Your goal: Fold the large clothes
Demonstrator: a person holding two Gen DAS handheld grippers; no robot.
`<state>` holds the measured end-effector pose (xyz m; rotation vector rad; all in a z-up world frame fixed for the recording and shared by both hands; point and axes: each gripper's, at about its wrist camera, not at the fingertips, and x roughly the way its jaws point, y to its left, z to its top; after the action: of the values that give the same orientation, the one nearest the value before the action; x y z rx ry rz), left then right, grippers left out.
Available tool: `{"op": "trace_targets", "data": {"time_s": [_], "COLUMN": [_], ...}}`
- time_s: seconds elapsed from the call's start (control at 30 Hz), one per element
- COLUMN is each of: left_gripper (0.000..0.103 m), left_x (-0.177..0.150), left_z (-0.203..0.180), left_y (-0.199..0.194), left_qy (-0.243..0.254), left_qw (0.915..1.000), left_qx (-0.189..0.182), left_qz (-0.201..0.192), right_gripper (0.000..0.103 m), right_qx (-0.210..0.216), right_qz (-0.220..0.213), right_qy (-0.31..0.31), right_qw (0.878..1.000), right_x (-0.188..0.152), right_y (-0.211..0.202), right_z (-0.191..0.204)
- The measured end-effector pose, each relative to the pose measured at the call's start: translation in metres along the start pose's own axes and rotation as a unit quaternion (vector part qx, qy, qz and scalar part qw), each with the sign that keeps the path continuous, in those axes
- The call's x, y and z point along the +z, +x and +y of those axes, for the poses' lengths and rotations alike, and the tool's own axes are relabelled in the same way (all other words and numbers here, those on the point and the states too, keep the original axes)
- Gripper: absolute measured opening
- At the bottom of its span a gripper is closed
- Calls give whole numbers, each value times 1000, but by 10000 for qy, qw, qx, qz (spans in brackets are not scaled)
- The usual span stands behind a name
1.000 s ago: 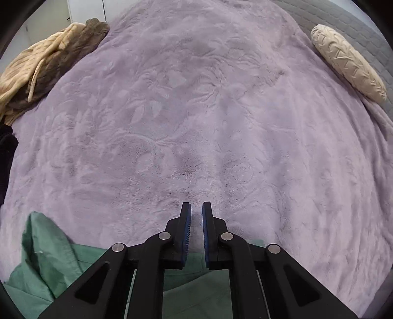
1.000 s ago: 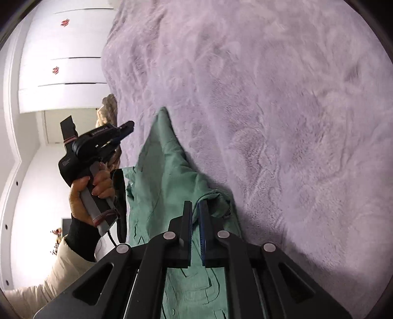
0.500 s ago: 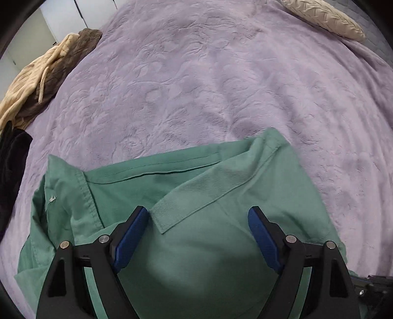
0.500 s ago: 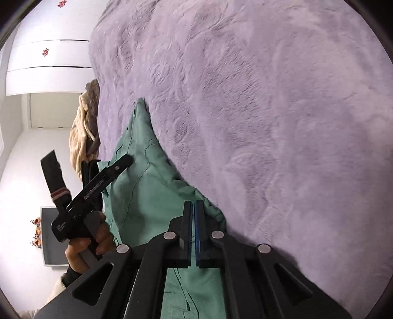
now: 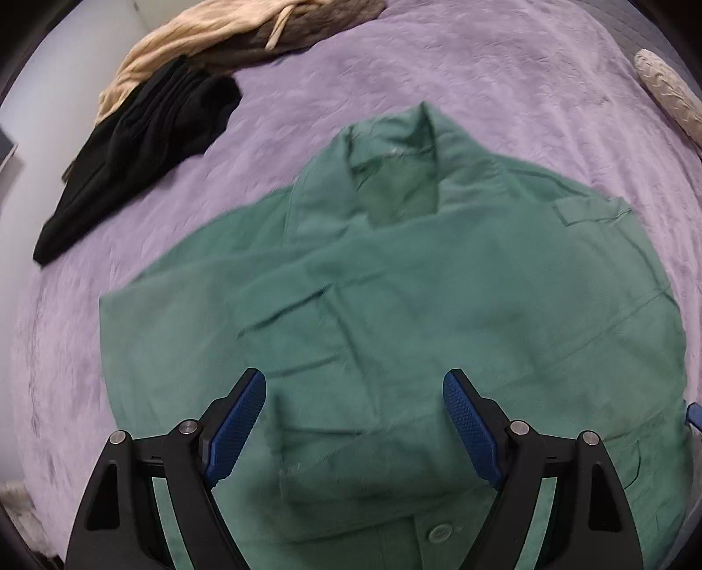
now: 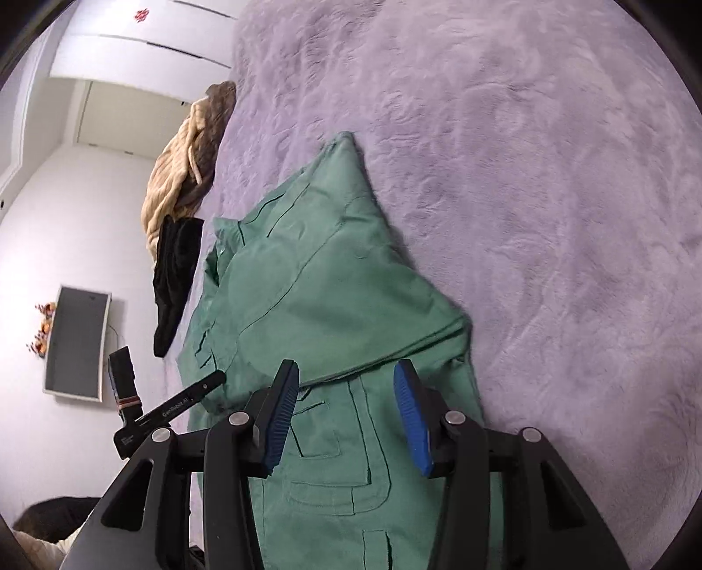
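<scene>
A green jacket [image 5: 395,307] lies on the purple blanket [image 5: 526,87], collar at the far end and its sleeves folded in over the body. My left gripper [image 5: 354,379] hovers above the jacket's lower half, open wide, with nothing between the blue pads. In the right wrist view the same jacket [image 6: 329,285] runs away from me. My right gripper [image 6: 346,370] is above its folded edge near a pocket; the jaws are opening and the pads press on no cloth. The left tool's black housing [image 6: 171,407] shows at the lower left.
A black garment [image 5: 145,144] and a beige and brown knit pile [image 5: 228,30] lie at the bed's far left edge. A cream pillow [image 5: 671,96] sits far right. Bare blanket [image 6: 526,175] stretches right of the jacket. A wall screen [image 6: 77,342] and white cupboards [image 6: 131,44] lie beyond.
My left gripper went from shut to wide open and swept over the jacket, which now fills its view. My right gripper, shut on green cloth before, has let go and opened.
</scene>
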<state>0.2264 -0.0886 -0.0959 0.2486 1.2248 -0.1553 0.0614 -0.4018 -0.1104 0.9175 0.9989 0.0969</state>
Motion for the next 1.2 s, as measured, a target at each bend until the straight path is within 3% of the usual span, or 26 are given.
{"op": "trace_targets", "data": {"time_s": [0.07,0.13,0.23,0.33,0.4,0.5,0.6,0.73,0.87,1.0,1.17,1.2], "left_gripper": [84,84,84,84,84,84,84,84,84,84,84,91], "left_x": [-17,-32,-44,-51,-55,-66,-84,-109,-131,-152,-166,-171], "left_z": [9,17,33,39,40,40,36,29,19,15,7,8], "left_y": [11,20,19,10,2,-10,-21,-34,-52,-71,-95,-99], "left_qy": [-240,-410,-869,-963,-900,-885,-849,-860,-896,-943,-1061,-1106], "left_qw": [9995,9989,9960,9949,9956,9957,9956,9947,9934,9922,9913,9909], "left_qx": [-16,97,-90,-176,-141,-43,-23,-54,-51,-58,-78,-102], "left_qz": [190,221,202,224,203,272,399,570,708,815,779,765], "right_gripper": [50,49,45,51,51,61,61,70,71,79,80,81], "right_qx": [-272,-926,-768,-1358,-1243,-1153,-1214,-1206,-1145,-1115,-1146,-1154], "right_qz": [-76,-60,33,131,214,347,543,824,989,1093,1256,1272], "right_qy": [-185,-228,220,127,280,468,325,251,223,115,-75,-104], "right_qw": [9994,9954,9968,9906,9916,9916,9906,9890,9882,9877,9854,9851], "right_x": [8,15,20,18,13,4,-7,-22,-33,-42,-53,-54], "right_y": [7,16,12,-1,-13,-32,-41,-49,-55,-63,-69,-70], "right_z": [6,-1,-23,-24,-33,-41,-37,-31,-21,-10,3,5]}}
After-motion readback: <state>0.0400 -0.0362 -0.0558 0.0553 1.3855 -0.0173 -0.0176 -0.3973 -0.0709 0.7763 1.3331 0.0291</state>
